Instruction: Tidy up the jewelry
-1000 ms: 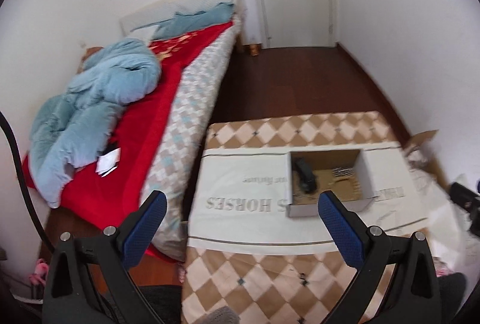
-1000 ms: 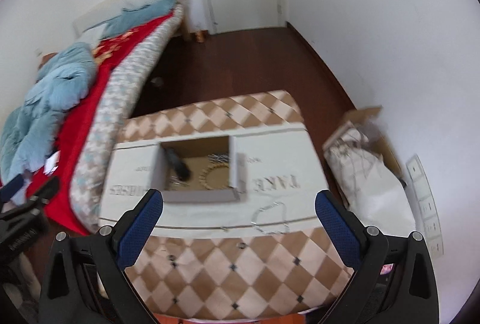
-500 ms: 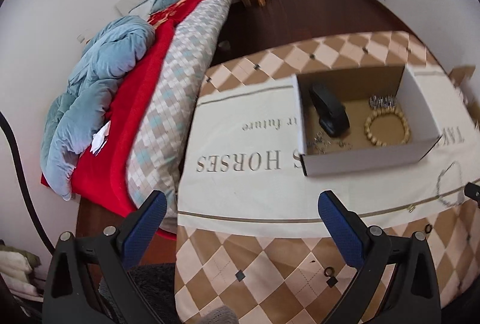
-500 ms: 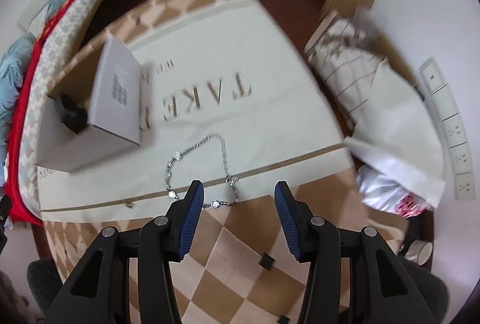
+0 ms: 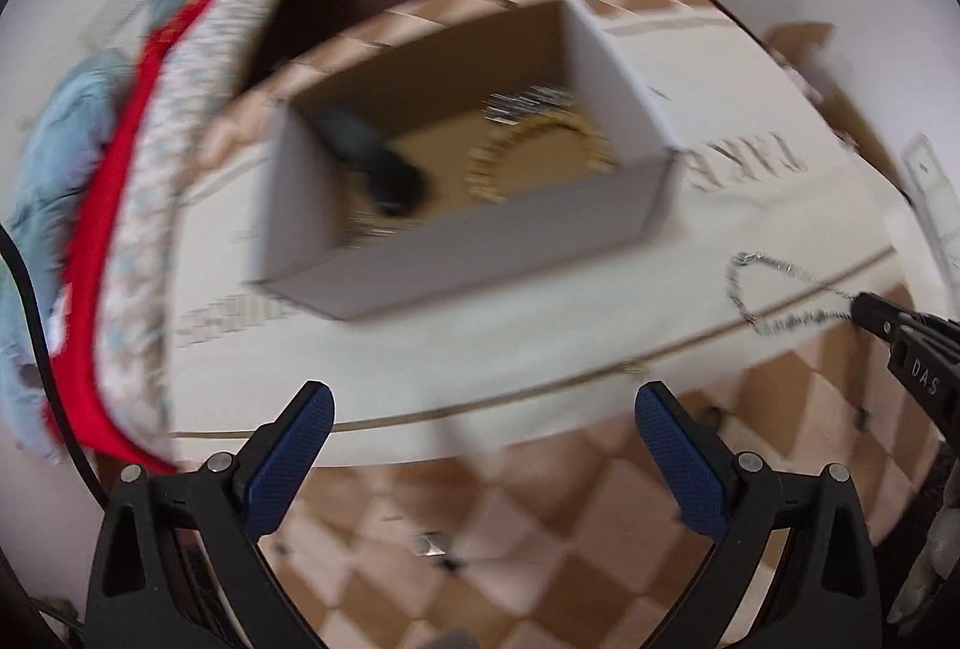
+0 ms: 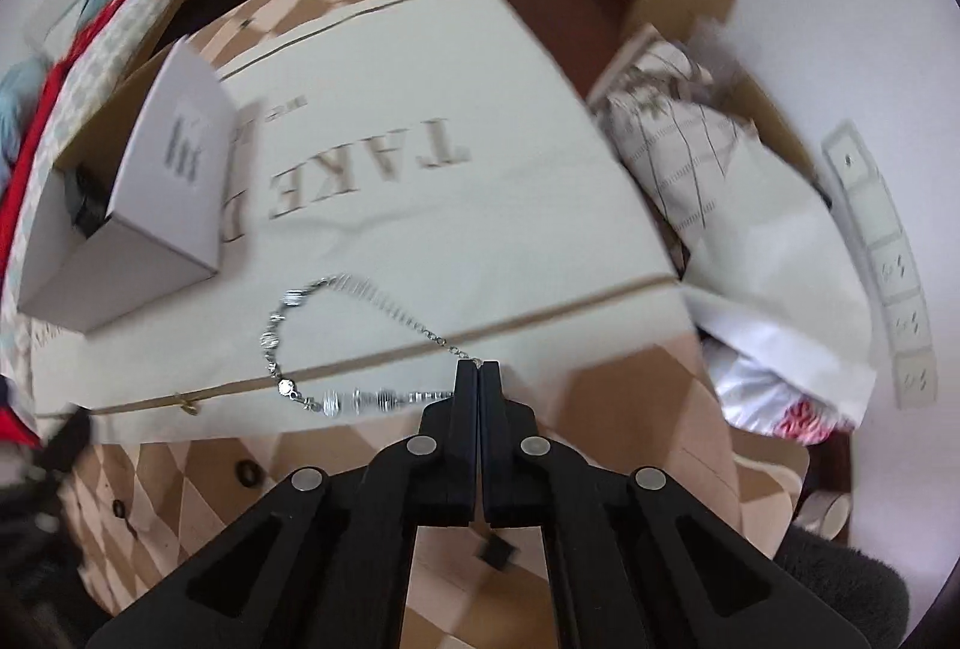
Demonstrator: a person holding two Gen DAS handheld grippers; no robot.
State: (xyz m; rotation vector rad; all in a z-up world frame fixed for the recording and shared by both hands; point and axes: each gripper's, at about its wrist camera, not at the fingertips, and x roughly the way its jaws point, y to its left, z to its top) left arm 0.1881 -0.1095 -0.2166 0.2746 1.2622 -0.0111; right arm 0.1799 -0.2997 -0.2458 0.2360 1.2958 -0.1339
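From the left wrist camera, the left gripper (image 5: 480, 433) points down at the table and its two blue pads (image 5: 678, 460) stand wide apart. Nothing is between them. They hang above the checked cloth (image 5: 540, 559). This picture is blurry. Past the pads sits a white box (image 5: 480, 253) with its top open. Inside it lie a ring of tan beads (image 5: 540, 156), something dark (image 5: 372, 156) and some shiny bits I cannot make out. To the right of the box the silver chain (image 5: 774, 289) lies on the cream cloth (image 5: 420, 367). The right gripper (image 5: 864, 310) comes in from the right edge and its tip meets the chain's right end.

From the right wrist camera, the right gripper (image 6: 477, 367) is squeezed tight, its two black fingers (image 6: 465, 397) pressed together. They pinch the silver chain (image 6: 282, 331) at one end. The chain makes a long loop that stretches away to the left, toward the white box (image 6: 162, 205). It lies flat on the cream cloth (image 6: 480, 229), near the box but not touching it.
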